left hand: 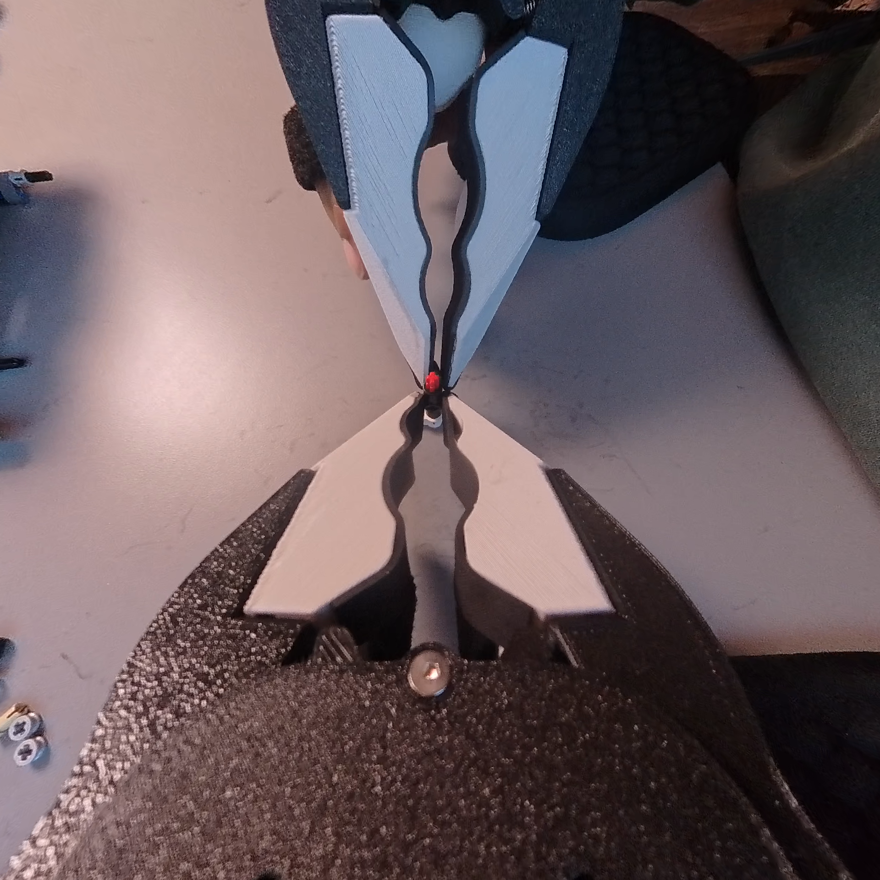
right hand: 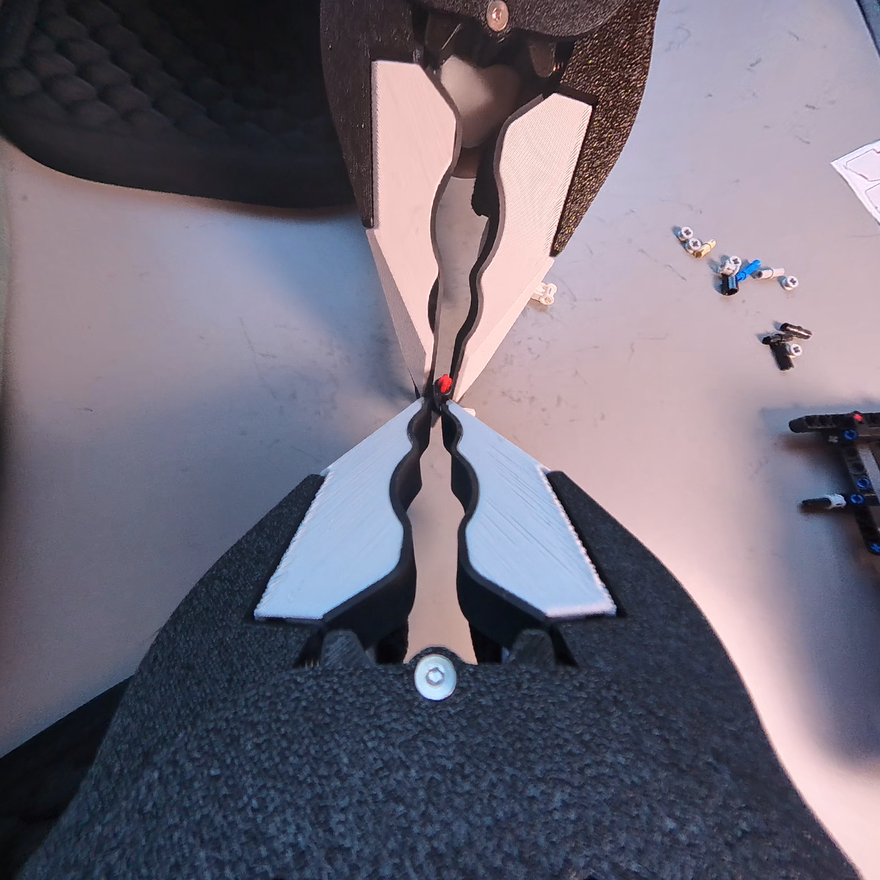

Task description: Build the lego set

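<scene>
My two grippers meet tip to tip over the grey table (left hand: pixel 190 333). In the left wrist view, my left gripper (left hand: pixel 432 405) comes from the bottom and my right gripper (left hand: pixel 434 378) from the top. Both are shut on one tiny lego assembly. It has a small red piece (left hand: pixel 432 381) in the middle and a black and white bit (left hand: pixel 432 419) at the left tips. In the right wrist view, the red piece (right hand: pixel 444 382) sits just past my right gripper (right hand: pixel 435 407), between the tips of the left gripper (right hand: pixel 440 381). I cannot tell which jaws pinch the red piece itself.
Loose grey, blue and black pins (right hand: pixel 743 274) lie at the right, with a black beam frame with blue pins (right hand: pixel 852 476) and a paper sheet (right hand: pixel 862 181). A white piece (right hand: pixel 547 293) lies near the left gripper. Grey connectors (left hand: pixel 24 740) lie at the lower left. A dark cushion (right hand: pixel 143 119) borders the table. My left and right fingertips are right by each other.
</scene>
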{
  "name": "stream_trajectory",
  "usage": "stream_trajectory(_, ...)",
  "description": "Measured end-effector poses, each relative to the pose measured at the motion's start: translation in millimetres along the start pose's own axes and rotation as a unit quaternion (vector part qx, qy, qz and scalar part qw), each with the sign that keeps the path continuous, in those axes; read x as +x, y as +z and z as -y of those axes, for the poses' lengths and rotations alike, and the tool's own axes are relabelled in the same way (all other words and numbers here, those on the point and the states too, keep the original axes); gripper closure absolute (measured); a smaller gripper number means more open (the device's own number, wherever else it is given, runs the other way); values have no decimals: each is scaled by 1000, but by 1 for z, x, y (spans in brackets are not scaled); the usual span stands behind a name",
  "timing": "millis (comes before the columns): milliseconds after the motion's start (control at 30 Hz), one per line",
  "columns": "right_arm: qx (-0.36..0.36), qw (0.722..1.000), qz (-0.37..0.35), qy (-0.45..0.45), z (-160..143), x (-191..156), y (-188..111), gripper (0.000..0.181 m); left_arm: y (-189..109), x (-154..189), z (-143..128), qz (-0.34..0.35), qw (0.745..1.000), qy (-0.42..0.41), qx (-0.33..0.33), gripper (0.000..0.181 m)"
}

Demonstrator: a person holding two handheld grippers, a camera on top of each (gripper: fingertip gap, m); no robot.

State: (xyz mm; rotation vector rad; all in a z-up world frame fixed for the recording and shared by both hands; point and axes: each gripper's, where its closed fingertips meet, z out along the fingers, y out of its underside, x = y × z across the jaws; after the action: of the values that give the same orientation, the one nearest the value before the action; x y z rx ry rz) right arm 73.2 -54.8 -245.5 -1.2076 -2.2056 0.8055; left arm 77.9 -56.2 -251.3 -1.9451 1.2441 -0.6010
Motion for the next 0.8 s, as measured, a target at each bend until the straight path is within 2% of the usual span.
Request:
stream_trajectory(500,-36,998,46,14,-4,0,3,179,3,-1,-5,4,1000,-23,-3,176)
stream_trajectory(633,-32,998,52,15,-4,-1,3,180,3,-1,-5,27,1000,-13,-1,176)
stream_trajectory(800,-41,998,50,21,-4,0,4,180,3,-1,-4,6,999,-40,1,176)
